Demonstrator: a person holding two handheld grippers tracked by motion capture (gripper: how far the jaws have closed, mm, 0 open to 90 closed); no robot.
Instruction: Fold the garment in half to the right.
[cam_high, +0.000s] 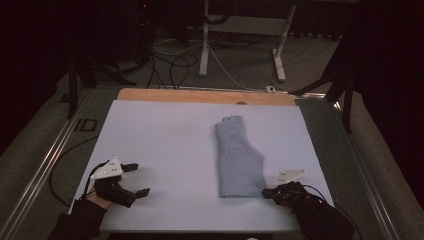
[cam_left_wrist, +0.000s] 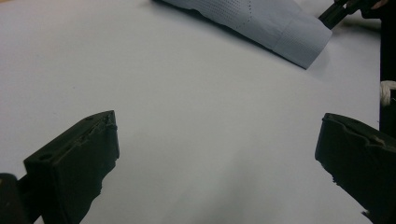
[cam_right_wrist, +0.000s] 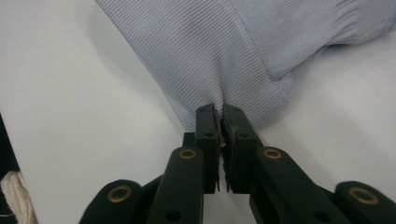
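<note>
The right hand-held gripper sits at the near right of the table, its two black jaws pressed together on the near corner of a folded pale blue garment. In the right gripper view, the right hand-held gripper pinches the ribbed hem of the garment right at its edge, with the cloth spreading away from the jaws across the white surface. The left hand-held gripper rests at the near left of the table, well apart from the garment, with its jaws spread wide and nothing between them. In the left gripper view, the left hand-held gripper shows one black jaw at each lower corner with bare white table between them, and the garment lies farther off at the top, its hem end near the other gripper's dark jaws. From the high view, the garment lies right of the table's middle as a long folded strip running from the far side towards the near edge, widening at its near end. A grey three-cornered plate tops each gripper, and the person's dark sleeves come in from the bottom. The table's white cover ends at a wooden strip along the far edge, and cables trail over the dim floor beyond.
</note>
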